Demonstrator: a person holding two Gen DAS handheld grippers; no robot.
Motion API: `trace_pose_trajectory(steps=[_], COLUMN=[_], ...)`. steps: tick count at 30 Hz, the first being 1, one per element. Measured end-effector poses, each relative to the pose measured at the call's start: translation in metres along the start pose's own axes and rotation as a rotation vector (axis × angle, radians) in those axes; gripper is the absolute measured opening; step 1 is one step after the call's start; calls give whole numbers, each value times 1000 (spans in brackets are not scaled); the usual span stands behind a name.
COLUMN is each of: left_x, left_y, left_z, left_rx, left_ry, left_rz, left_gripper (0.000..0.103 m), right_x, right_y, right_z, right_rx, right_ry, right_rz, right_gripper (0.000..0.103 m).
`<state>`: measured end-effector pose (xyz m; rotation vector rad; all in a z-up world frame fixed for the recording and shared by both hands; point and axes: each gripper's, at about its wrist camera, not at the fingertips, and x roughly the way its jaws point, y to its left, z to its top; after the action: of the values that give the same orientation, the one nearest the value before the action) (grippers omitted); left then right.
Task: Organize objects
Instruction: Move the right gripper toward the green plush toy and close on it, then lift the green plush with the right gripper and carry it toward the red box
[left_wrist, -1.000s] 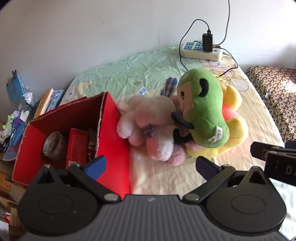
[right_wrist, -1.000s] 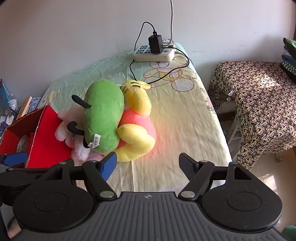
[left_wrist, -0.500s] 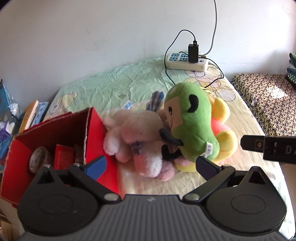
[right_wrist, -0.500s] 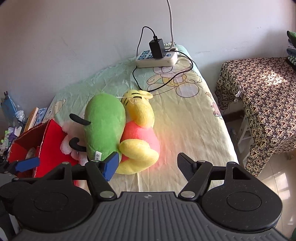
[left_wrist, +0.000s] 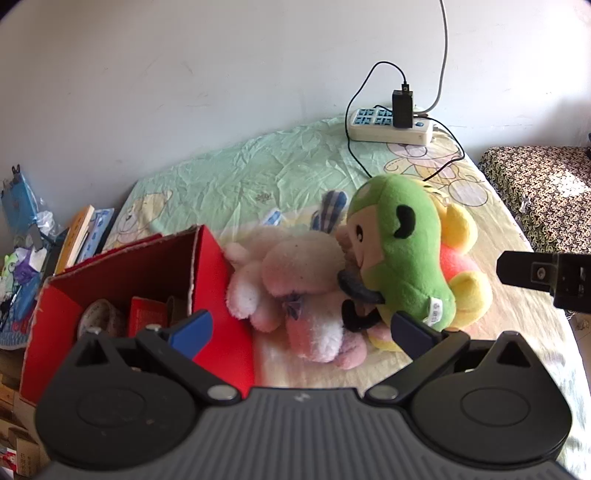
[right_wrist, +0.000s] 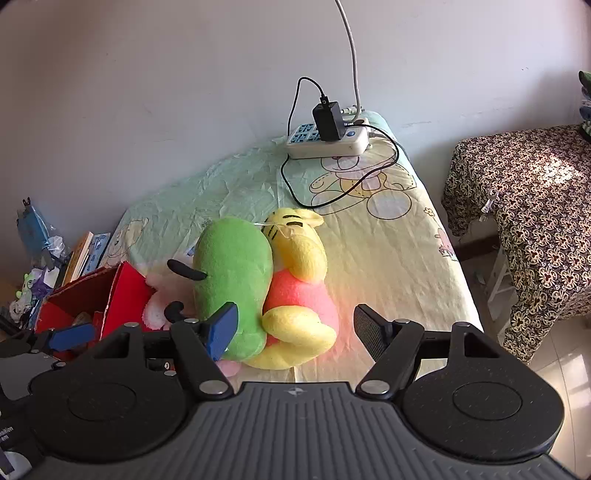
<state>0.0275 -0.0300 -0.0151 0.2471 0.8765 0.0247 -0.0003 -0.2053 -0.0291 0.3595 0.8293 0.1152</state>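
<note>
Three plush toys lie together on the bed: a green monkey, a pink-white bunny on its left, and a yellow-and-pink bear on its right. A red cardboard box holding small items stands left of them, against the bunny. My left gripper is open and empty, hovering short of the bunny and box. My right gripper is open and empty, just short of the bear and monkey.
A white power strip with a black charger and cables lies at the bed's far end by the wall. Books and clutter stand left of the bed. A patterned cloth-covered table stands to the right.
Both grippers have pulled back and risen a little from the toys, which now sit lower and smaller in view. Both stayed open; the toys and the box have not moved.
</note>
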Motion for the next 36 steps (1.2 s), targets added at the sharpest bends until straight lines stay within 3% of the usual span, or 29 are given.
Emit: trace_pose_trajectory(steps=[19, 26, 28, 30, 34, 36], left_x=[5, 10, 10, 12, 20, 25], left_y=[11, 13, 15, 20, 25, 23], left_z=[0, 7, 10, 13, 16, 17], left_rx=[-9, 6, 5, -9, -40, -49], left_ry=[12, 0, -30, -57, -60, -53], left_rz=[70, 81, 35, -60, -265, -313], left_gripper=[103, 103, 103, 103, 103, 103], right_x=[6, 15, 19, 23, 34, 42], right_y=[7, 5, 3, 2, -3, -7], right_z=[2, 13, 17, 22, 29, 31], right_rx=[19, 67, 85, 98, 122, 145], right_ry=[4, 27, 33, 38, 59, 78], right_rz=[48, 129, 157, 184, 229, 249], right_gripper=[72, 72, 72, 72, 72, 72])
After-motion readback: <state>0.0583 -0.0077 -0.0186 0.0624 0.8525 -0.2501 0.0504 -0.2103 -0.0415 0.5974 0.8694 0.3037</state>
